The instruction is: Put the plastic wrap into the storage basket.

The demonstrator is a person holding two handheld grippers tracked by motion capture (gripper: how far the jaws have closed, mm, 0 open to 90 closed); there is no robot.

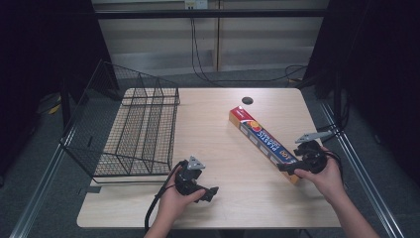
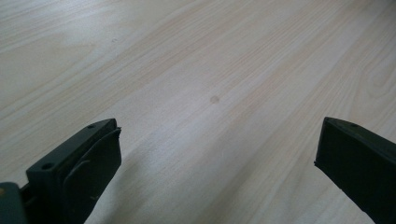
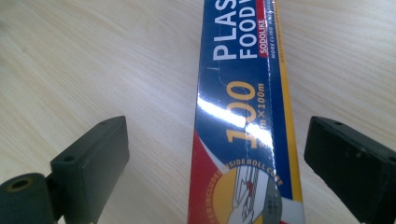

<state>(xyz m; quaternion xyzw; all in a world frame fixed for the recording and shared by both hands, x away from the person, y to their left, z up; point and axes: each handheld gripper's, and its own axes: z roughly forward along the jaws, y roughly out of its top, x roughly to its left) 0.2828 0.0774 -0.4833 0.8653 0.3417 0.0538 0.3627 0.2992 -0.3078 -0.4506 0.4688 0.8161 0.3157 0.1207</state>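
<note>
A long blue, red and yellow box of plastic food wrap [image 1: 260,136] lies slantwise on the right half of the wooden table [image 1: 213,124]. My right gripper [image 1: 288,167] is at its near end. In the right gripper view the box [image 3: 243,93] runs up between the jaws of that gripper [image 3: 217,122], which stand wide with a gap on each side, so it is open. My left gripper [image 1: 209,193] is held low near the table's front edge, left of centre. Its jaws [image 2: 219,126] are open over bare wood with nothing between them.
A black wire basket [image 1: 138,129] with dividers stands on the left part of the table, overhanging its left edge. A small black round cable hole [image 1: 247,100] sits near the far edge. Cables lie on the floor behind the table.
</note>
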